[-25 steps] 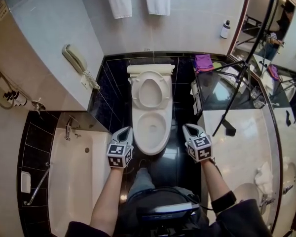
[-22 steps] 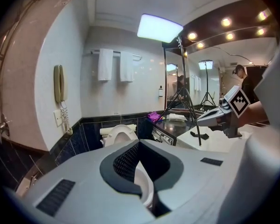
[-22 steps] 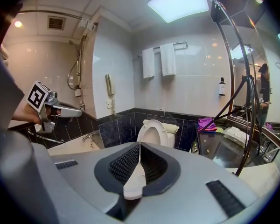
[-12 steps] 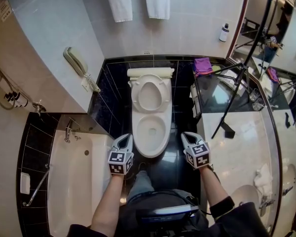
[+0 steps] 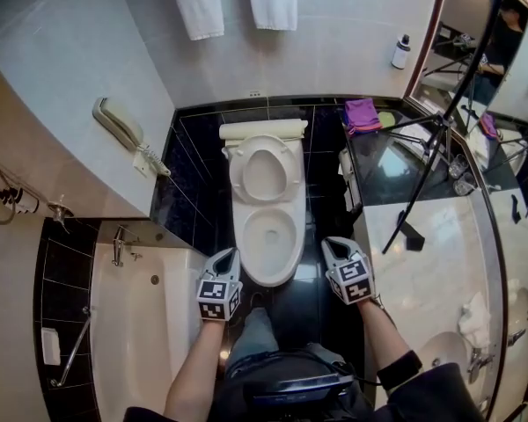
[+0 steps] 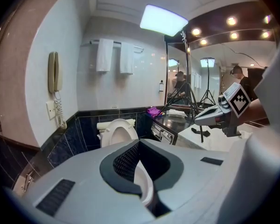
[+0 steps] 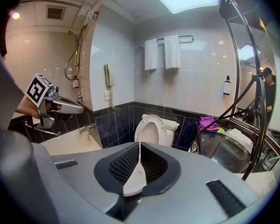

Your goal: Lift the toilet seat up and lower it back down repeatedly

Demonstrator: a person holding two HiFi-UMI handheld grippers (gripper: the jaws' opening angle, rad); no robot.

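Standing upright, the toilet seat leans on the tank at the back edge of the bowl. The left gripper and the right gripper hang just beside the two front edges of the bowl, well apart from the seat. Both pairs of fingers are closed together and hold nothing.
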